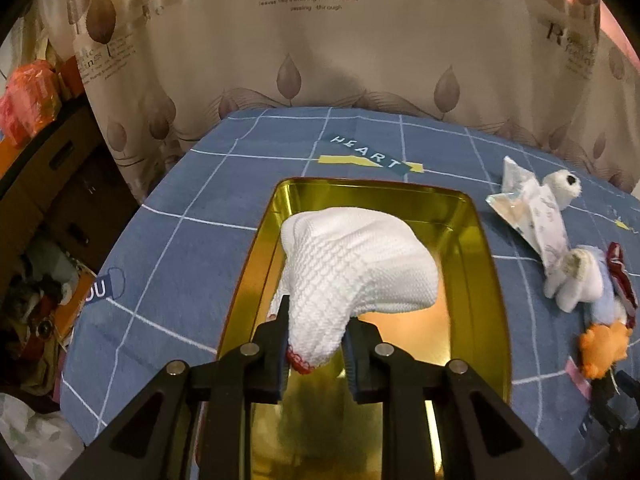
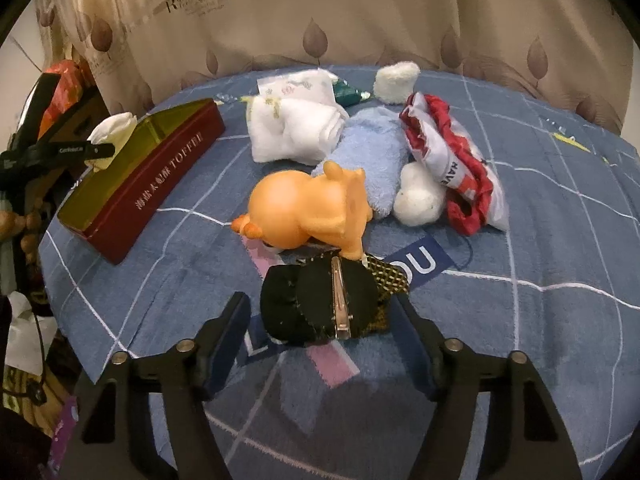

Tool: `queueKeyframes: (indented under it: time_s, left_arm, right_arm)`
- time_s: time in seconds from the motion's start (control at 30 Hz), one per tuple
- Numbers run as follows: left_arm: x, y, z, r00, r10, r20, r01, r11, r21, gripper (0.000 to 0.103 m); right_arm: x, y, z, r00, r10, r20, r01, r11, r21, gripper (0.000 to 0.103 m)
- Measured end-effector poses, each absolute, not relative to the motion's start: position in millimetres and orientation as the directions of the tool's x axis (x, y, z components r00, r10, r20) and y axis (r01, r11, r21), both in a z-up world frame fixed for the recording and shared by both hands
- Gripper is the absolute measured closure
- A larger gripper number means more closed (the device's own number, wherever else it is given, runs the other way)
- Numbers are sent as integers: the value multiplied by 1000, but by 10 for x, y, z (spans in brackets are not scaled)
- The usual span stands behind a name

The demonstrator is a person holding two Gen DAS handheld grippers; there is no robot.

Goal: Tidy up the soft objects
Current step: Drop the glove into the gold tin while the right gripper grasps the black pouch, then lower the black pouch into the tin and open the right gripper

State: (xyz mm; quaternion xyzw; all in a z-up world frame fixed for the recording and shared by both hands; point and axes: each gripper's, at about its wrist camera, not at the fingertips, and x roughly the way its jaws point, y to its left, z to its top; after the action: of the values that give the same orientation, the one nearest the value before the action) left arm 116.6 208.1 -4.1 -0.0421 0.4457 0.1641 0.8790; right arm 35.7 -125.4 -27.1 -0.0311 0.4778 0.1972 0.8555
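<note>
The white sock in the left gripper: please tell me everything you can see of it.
The white sock is knitted with a ribbed, waffle-like texture and a red-stitched edge at its lower end. It looks soft and bulges in a rounded lump. The left gripper pinches its lower end, so it hangs above the open gold-lined tin. Nothing else is seen touching it.

A lived-in room of a home, likely a bedroom; a beige curtain [image 1: 320, 52] printed with leaves and the words "Romantic feeling" hangs behind; a blue fleece cover [image 1: 176, 240] with white grid lines and the word "HEART" is spread over the surface; cardboard boxes [image 1: 60, 184] and bags are piled at the left; soft toys [image 2: 308, 208] and rolled cloths lie about.
</note>
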Motion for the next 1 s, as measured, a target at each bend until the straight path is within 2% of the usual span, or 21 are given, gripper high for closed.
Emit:
queueKeyframes:
  time_s: [0.1,0.17,0.27,0.4,0.6,0.7,0.77,0.83,1.0]
  left_arm:
    - [1244,2125,-90,536,244,-809,-324,943,70,77]
    - [1280,2139,-128,527,226,-819,-317,947,57,65]
    - [1304,2132,-164,508,242,-827,-330,941,72,51]
    - [1267,2128,-105,515,267,-814,-364,928,74,51]
    - [984,2167,111,549,202,-811,-422,905,-60,50]
    - [771,2075,240,567,203,-798,-420,905,-69,50]
    - [628,2027,300,572,229,-788,-431,901,-52,45]
    - [420,1995,339,558,276,-782,-471,882,-26,41]
    - [19,2024,316,554,270,-788,-510,858,-64,41]
  right_arm:
    - [395,-1272,-293,455,304,-837,-361,922,139,48]
    - [402,-1282,-292,451,299,-841,-360,923,136,60]
    - [418,-1338,-289,447,292,-846,-350,927,135,71]
    - [364,-1389,-266,444,297,-845,-352,925,141,73]
    - [173,-1464,-77,433,366,-824,-362,908,213,74]
    - [33,-1445,117,426,419,-802,-387,885,258,74]
    - [-20,-1387,259,422,458,-783,-412,866,284,74]
    - [-47,-1232,456,425,490,-761,-454,843,289,74]
    - [207,-556,780,390,584,-712,-571,760,310,74]
